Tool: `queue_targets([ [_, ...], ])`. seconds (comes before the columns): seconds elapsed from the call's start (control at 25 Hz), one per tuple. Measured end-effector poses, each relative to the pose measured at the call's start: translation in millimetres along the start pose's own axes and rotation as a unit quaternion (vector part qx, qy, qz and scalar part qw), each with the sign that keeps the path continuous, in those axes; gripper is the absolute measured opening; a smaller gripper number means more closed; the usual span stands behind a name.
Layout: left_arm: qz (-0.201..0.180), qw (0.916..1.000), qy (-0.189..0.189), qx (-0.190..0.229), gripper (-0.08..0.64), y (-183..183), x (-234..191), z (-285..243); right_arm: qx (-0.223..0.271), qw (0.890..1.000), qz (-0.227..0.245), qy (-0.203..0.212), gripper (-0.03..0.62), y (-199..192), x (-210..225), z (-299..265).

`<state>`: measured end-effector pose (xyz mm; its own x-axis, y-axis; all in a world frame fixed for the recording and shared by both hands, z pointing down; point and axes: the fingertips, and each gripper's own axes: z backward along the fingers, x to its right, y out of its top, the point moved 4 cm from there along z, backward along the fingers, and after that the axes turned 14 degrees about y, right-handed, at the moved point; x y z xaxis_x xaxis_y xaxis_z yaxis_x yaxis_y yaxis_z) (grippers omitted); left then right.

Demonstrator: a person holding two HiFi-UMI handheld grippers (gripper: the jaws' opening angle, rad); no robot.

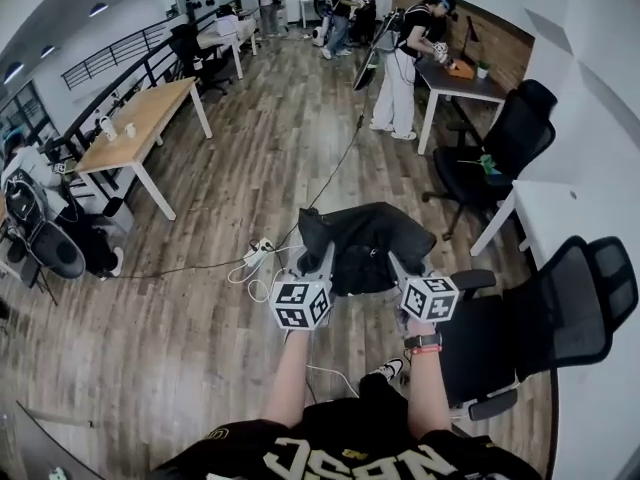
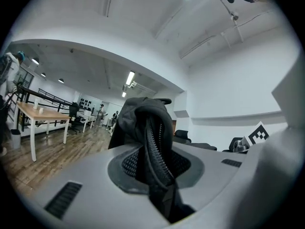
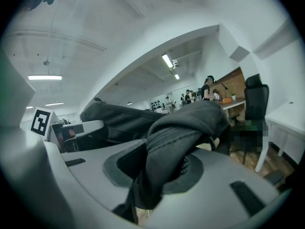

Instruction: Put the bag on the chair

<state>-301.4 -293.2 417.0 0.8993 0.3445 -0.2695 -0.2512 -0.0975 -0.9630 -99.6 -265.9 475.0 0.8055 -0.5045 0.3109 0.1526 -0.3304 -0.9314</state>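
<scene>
A black backpack hangs at the frame's centre above the wood floor, just left of the black mesh office chair at lower right. The left gripper clamps its zippered edge, and the right gripper clamps what looks like a padded fold

The bag is seen in plain black, the chair in black mesh — floor done in brown wood grain.

The bag hides the jaw tips of the left gripper and right gripper. The chair seat is partly behind a forearm. Distant people are too small to distinguish.
</scene>
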Motion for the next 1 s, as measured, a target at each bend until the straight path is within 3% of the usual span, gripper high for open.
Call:
queue_targets([
  [0.28,-0.01,0.9973,-0.072,-0.011,0.084,-2,76,-100,0.054,0.997,-0.006,-0.046,0.094,51,97,51],
  [0.6,-0.026,0.9824,-0.182,-0.035,0.084,-32,216,-196,0.108,0.981,-0.023,-0.158,0.094,74,206,139],
  [0.76,-0.03,0.9638,-0.259,-0.056,0.086,-61,305,-216,0.139,0.963,-0.046,-0.226,0.094,68,250,215],
  [1.0,-0.04,0.9263,-0.365,-0.084,0.087,-97,424,-214,0.175,0.925,-0.08,-0.327,0.094,46,280,320],
])
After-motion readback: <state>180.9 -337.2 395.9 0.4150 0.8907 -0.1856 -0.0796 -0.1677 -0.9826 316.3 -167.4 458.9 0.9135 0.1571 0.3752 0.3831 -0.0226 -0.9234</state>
